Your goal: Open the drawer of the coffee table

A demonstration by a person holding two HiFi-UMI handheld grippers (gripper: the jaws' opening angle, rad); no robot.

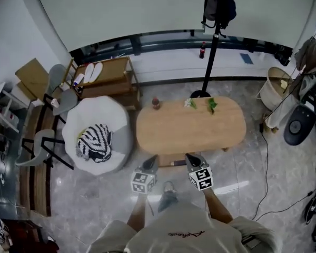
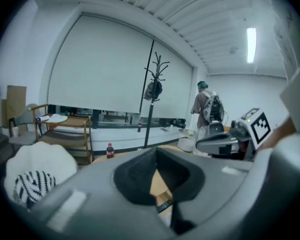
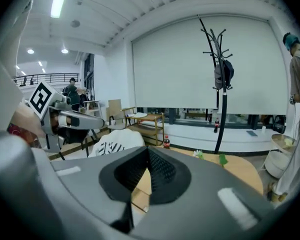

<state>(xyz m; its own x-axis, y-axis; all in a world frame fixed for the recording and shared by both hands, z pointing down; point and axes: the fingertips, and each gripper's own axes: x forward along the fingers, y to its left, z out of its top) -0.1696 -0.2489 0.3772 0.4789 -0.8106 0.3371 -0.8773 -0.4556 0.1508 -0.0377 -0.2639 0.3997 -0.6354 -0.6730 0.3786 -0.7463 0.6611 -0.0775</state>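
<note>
Both tongs are clenching on nothing, the left tongs (image 1: 151, 159) and right tongs (image 1: 192, 158) hovering at the near edge of the bench (image 1: 189, 128). Between them the drawer (image 1: 166, 163) is showing as a narrow wooden strip with a dark handle (image 1: 179, 163). Shut or slightly pulled, I cannot tell, so this is fitting an approach or a finish. Any pull is calling for released tongs around that handle.

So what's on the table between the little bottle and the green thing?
A small white thing, maybe a flower, lies between the bottle and the green thing, seen in the head view.
</note>
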